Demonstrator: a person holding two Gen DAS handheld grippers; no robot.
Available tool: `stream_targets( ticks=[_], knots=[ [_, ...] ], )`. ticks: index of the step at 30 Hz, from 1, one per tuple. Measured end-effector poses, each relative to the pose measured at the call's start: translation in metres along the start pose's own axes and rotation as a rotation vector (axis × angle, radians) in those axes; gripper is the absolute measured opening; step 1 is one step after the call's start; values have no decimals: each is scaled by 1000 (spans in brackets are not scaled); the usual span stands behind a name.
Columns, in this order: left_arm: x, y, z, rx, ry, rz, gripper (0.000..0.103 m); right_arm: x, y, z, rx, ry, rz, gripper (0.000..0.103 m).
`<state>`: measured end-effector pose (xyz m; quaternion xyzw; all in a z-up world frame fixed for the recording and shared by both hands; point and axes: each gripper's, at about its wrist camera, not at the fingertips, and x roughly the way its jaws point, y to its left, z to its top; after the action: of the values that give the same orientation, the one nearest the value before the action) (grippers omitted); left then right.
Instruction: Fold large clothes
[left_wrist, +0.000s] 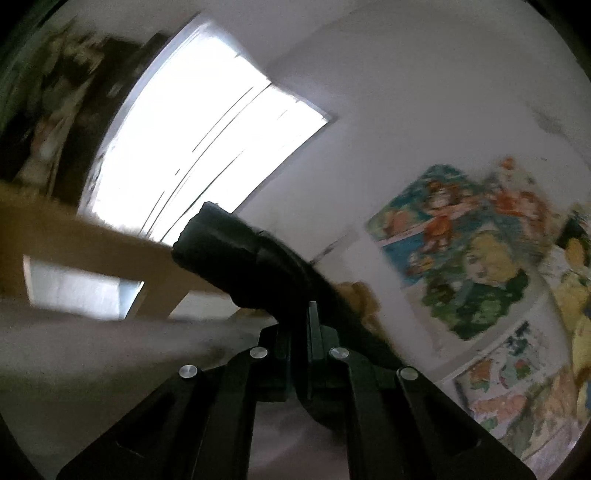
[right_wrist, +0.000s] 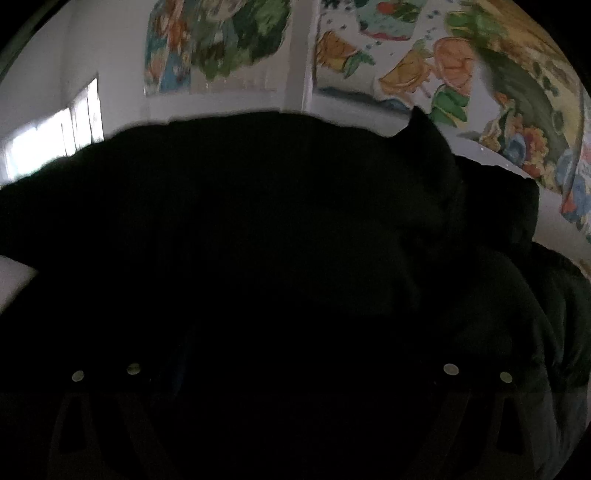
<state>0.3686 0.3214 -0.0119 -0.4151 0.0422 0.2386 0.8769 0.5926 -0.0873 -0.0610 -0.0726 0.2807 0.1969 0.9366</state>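
clamped tight between the closed jaws of the left hand-held gripper (left_wrist: 300, 321), a fold of the black garment (left_wrist: 236, 258) is held up against the bright window (left_wrist: 199, 140) and the postered wall (left_wrist: 461, 251). on the right wrist view, the same dark cloth (right_wrist: 280, 229) is draped over the right hand-held gripper (right_wrist: 291, 373); its grip cannot be told.

Left gripper (left_wrist: 299, 317) jaws pinched together; right gripper's jaws hidden.
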Motion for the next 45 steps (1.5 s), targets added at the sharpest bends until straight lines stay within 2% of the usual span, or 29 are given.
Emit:
stream_targets(
  ticks=[3,6,10,12,17,23,30,36,39,45],
  knots=[
    [-22,-38,7,126,-62,-104,2,-15,-15,4,76,-7,61,98],
    [-47,-78,6,243,-97,-226,2,-26,-25,6,85,13,70,98],
    [-85,-148,-10,419,-97,-411,2,-51,-35,7,22,-9,8,98],
    [-99,-184,-24,503,-68,-502,2,-67,-41,7,-17,-30,-26,98],
    [-124,-264,-77,680,21,-648,2,-114,-64,1,-163,-94,-153,98],
    [-133,-332,-152,827,128,-718,2,-164,-120,-21,-205,-162,-243,98],
    [-131,-385,-268,1046,272,-761,2,-203,-192,-53,-166,-182,-296,98],
    [-122,-386,-359,1195,357,-764,2,-208,-240,-67,-48,-151,-288,98],
    [-98,-382,-402,1221,467,-720,2,-205,-262,-74,49,-125,-261,98],
    [-66,-359,-451,1259,639,-687,2,-188,-307,-90,252,-59,-154,98]
  ],
)
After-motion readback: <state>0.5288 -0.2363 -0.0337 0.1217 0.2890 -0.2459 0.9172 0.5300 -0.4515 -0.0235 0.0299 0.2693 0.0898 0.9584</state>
